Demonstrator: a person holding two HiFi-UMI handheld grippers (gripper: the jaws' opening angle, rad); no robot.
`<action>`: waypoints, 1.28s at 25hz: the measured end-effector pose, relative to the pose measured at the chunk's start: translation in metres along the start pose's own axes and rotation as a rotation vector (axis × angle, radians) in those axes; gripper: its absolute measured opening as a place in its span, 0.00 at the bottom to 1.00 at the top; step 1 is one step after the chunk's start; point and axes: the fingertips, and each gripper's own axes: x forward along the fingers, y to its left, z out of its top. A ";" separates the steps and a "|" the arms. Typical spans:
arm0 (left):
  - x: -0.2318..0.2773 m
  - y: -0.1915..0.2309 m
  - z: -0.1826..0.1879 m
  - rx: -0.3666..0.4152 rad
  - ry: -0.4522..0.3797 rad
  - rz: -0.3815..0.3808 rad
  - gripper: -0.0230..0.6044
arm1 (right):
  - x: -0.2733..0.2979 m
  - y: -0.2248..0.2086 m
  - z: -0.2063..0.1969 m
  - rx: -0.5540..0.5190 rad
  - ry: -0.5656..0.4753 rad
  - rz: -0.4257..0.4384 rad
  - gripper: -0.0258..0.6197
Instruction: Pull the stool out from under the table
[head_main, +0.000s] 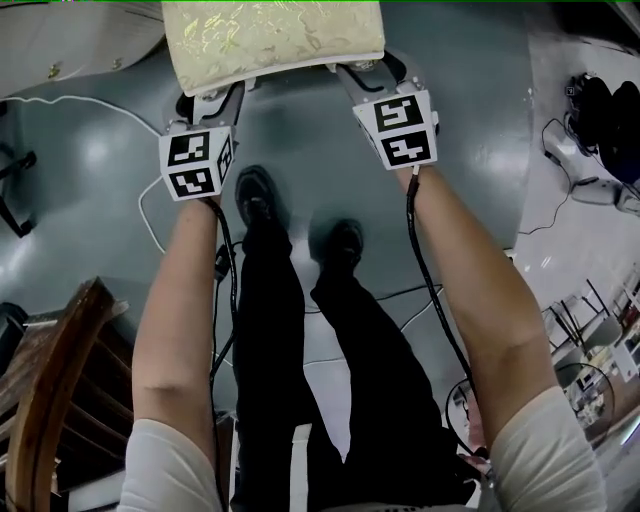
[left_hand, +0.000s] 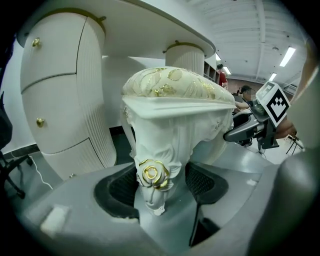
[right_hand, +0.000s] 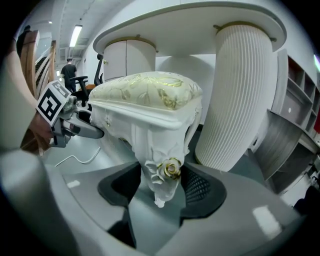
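I am clamping left gripper (left_hand: 161, 189) and right gripper (right_hand: 163, 189) on the stool's (head_main: 270, 40) carved legs (left_hand: 156, 150). The tapered carving between my jaws is risking slippage and tipping.

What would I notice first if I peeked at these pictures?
You'd spot the fancy white stool with its cream-and-gold cushion, at the top of the head view. The left gripper and the right gripper each clamp one of its carved legs, right by a gold-edged rose. Behind the stool stands a white table on ribbed, rounded pedestals.
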 end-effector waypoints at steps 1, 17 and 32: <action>-0.006 -0.005 -0.005 -0.005 0.005 0.001 0.50 | -0.005 0.003 -0.005 0.002 0.007 0.003 0.42; -0.113 -0.065 -0.091 -0.021 0.048 -0.001 0.49 | -0.095 0.093 -0.079 -0.015 0.032 0.041 0.42; -0.175 -0.104 -0.139 -0.006 0.080 -0.050 0.49 | -0.154 0.147 -0.128 0.018 0.064 0.031 0.42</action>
